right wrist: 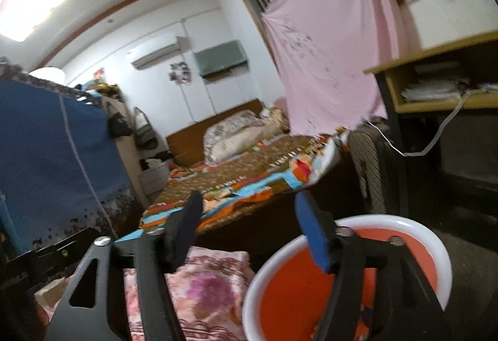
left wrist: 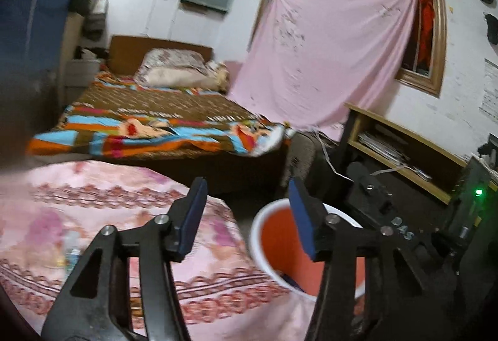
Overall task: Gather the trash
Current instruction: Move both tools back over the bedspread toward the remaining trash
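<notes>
An orange bin with a white rim (left wrist: 258, 226) stands beside a table covered in a pink patterned cloth (left wrist: 93, 204). It also shows in the right wrist view (right wrist: 404, 224), close below the gripper. My left gripper (left wrist: 247, 216) is open and empty, held over the table edge and the bin. My right gripper (right wrist: 249, 232) is open and empty above the bin rim. A dark item lies at the bin's bottom (left wrist: 291, 280). A blurred clear plastic bottle (left wrist: 72, 250) lies on the cloth by my left finger.
A bed with a colourful blanket (left wrist: 155, 117) lies beyond the table. A pink sheet (left wrist: 326, 54) hangs over the window. A wooden desk with papers (left wrist: 401, 138) stands at right. A blue fabric wardrobe (right wrist: 46, 154) stands at left.
</notes>
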{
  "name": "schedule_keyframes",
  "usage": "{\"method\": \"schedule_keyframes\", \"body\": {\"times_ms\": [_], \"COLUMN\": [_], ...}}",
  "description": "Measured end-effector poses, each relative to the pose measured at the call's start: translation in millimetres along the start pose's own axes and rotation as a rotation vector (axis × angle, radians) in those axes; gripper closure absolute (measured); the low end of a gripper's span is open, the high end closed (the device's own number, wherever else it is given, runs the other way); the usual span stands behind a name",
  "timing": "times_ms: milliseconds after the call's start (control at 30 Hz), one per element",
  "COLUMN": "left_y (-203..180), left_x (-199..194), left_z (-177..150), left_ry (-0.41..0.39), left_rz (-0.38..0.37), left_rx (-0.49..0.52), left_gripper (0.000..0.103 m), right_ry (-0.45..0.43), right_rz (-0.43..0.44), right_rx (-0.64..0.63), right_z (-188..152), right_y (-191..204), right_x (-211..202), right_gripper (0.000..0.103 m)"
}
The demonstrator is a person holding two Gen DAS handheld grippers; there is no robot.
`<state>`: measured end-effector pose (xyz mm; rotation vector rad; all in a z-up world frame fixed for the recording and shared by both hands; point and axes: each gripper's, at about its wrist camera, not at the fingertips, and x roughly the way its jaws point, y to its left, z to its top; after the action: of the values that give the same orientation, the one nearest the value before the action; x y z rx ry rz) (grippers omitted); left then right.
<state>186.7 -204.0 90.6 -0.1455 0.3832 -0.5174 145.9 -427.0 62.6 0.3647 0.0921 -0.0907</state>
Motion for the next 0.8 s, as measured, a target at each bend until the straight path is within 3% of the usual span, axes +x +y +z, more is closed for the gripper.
{"method": "schedule_keyframes", "body": {"times_ms": [200,300,367,567,800], "left_y": [25.8,40.6,51.0,82.4,98.2], "left_x": [-28.9,-43.6,-52.8,-77.6,-100.7], "left_z": [0.4,-0.9,-2.5,-10.0,-21.5], "left_ry": [-0.083,-0.127,-0.154,-0.192,-0.237], "left_rz": [0.112,0.178,0.226,0.335,0.399], "left_rx": [-0.003,-0.015,-0.025,-0.033,-0.013], "left_gripper": [0.036,0.019,0.011,0.011,0.011], "right_ry": [-0.065,-0.087,-0.106,-0.121,-0.128], "right_rz": [0.092,0.121,0.133,0.195,0.252], "right_rx": [-0.055,-0.071,-0.087,-0.129,-0.205], "right_z": [-0.7,-2.7,-4.2,-9.5,-19.4], "right_y": [30.8,42.9,50.1,68.9,93.9], "right_x": [-9.0,-11.8,-14.9,-19.6,-24.3], "right_gripper": [0.019,0.0,0.0,0.0,0.0]}}
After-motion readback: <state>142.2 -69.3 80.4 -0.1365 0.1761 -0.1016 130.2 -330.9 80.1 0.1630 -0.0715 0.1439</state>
